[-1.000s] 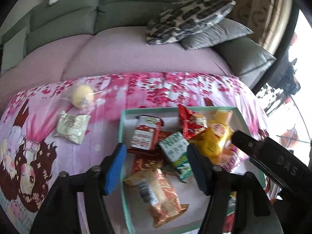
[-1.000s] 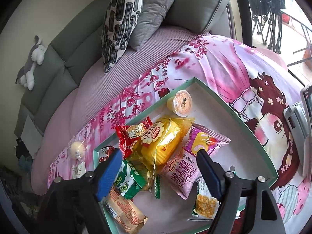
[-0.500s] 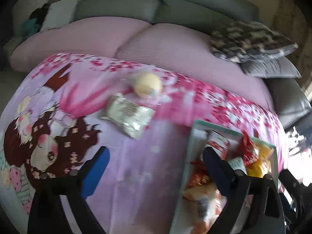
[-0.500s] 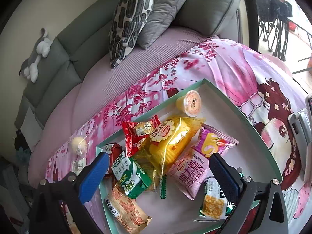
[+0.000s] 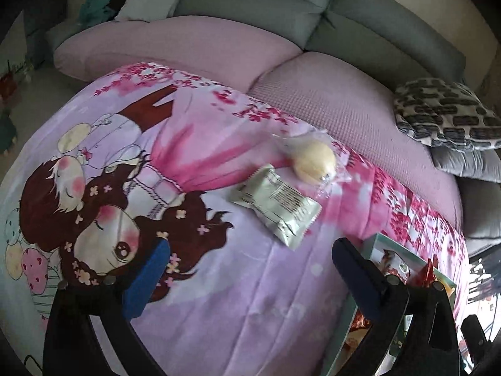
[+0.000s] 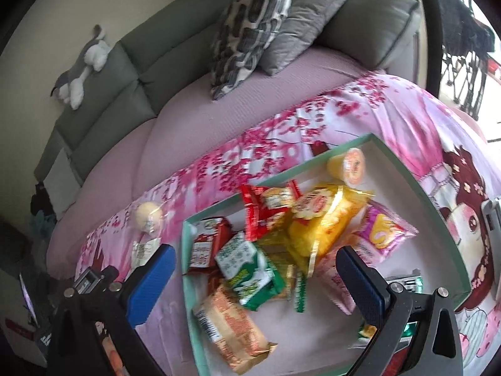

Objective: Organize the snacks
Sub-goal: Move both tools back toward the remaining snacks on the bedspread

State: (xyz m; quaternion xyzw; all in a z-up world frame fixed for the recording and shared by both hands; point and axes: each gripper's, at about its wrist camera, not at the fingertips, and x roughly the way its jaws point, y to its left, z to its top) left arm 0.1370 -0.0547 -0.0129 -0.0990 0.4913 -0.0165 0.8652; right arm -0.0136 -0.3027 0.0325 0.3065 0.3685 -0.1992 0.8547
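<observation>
Inside the green tray [image 6: 422,185] lie mixed snacks: a yellow bag [image 6: 322,222], red packet [image 6: 269,206], green packet [image 6: 247,269], pink bag [image 6: 382,235], orange packet [image 6: 231,322] and a jelly cup [image 6: 350,164]. Outside it, on the pink blanket [image 5: 219,297], a silver packet [image 5: 275,202] lies touching a wrapped yellow bun [image 5: 314,163]. The left tool [image 5: 250,269] and right tool [image 6: 255,277] are both spread wide, holding nothing.

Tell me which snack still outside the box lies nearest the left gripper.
The pale flat foil packet, just ahead of the open left gripper. The round yellow bun in clear wrap lies farther, toward the sofa.
</observation>
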